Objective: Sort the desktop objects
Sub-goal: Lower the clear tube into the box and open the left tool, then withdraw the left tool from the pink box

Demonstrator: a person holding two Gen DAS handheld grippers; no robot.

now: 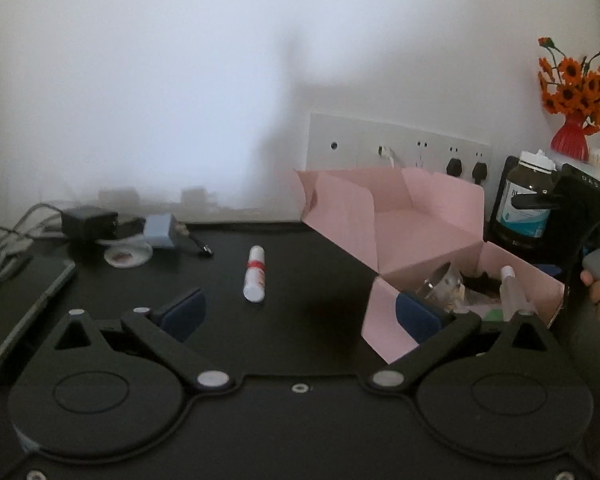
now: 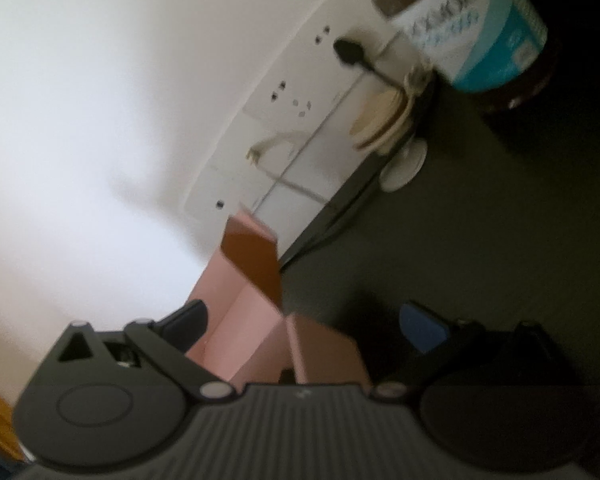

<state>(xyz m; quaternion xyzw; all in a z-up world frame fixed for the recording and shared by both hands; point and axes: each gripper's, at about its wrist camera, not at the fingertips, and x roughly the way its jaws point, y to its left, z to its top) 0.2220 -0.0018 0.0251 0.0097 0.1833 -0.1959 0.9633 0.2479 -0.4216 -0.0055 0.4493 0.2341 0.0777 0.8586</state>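
Some things are already in the pink box: a clear glassy thing, something dark and a pale tube sit in its near part. I think the sorting is partly done. One white tube with red marks lies alone on the black desk, well to the left of the box. A phone, a black charger and a grey plug wait at the far left too.

The left gripper has its fingers wide apart, with nothing between them. The right gripper is open as well, and a pink box flap pokes up between its fingers, but they do not squeeze it.

A brown bottle has a white and blue label; the words are too blurry to read
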